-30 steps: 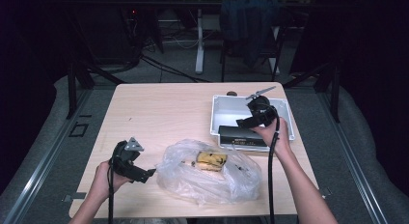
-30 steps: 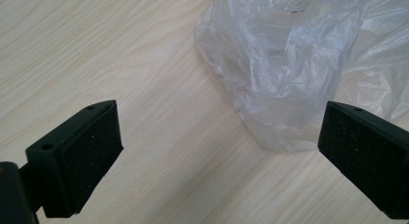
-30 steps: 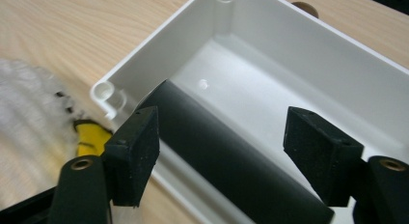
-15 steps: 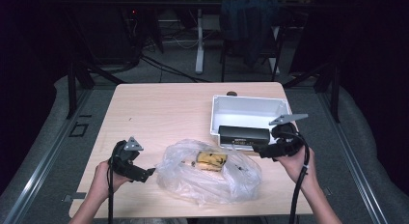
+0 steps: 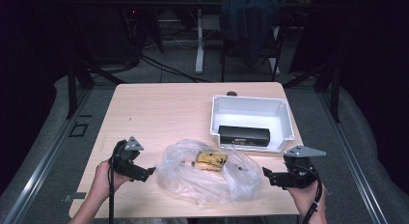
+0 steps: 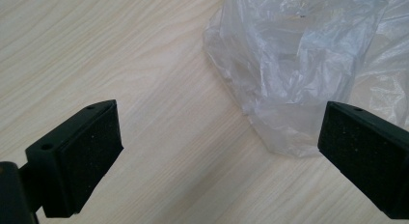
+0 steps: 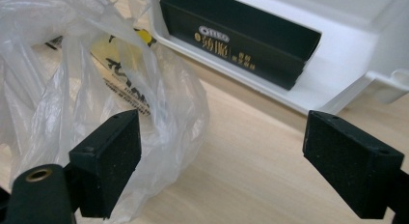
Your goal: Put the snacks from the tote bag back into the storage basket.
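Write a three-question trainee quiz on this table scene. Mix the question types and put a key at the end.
1. True or false: the black box lies inside the white bin.
2. Which gripper is closer to the white bin? A. left gripper B. right gripper
3. Fill in: the yellow packet sits inside the clear ______ bag.

Key
1. True.
2. B; it sits at the bag's right edge, jaws open with nothing between them.
3. Plastic.

Gold, unreadably small lettering on the black box point(image 7: 241, 38); black characters on the yellow packet point(image 7: 120, 69).
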`<move>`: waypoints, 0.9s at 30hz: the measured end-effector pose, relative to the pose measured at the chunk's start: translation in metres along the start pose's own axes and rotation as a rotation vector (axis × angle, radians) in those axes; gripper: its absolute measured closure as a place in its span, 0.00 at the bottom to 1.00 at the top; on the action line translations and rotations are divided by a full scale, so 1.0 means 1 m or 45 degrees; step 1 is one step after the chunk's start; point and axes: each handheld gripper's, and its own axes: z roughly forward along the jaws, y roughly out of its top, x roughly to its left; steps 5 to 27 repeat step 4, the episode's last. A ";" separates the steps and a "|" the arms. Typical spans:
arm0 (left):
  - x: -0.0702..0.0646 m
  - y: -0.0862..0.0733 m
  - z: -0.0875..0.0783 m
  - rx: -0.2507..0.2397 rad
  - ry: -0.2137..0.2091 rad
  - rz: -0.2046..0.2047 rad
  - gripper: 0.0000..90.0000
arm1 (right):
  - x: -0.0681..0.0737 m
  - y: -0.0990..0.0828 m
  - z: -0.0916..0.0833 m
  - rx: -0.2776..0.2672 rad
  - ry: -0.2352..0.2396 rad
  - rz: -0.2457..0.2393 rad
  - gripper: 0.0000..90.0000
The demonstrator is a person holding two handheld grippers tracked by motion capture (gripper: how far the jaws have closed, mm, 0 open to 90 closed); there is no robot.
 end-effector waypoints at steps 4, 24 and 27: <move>0.002 -0.001 0.002 -0.001 -0.003 -0.005 0.02 | -0.003 -0.007 0.004 0.024 -0.020 0.004 0.14; 0.002 -0.001 0.002 -0.001 -0.003 -0.005 0.02 | -0.003 -0.007 0.004 0.024 -0.020 0.004 0.14; 0.002 -0.001 0.002 -0.001 -0.003 -0.005 0.02 | -0.003 -0.007 0.004 0.024 -0.020 0.004 0.14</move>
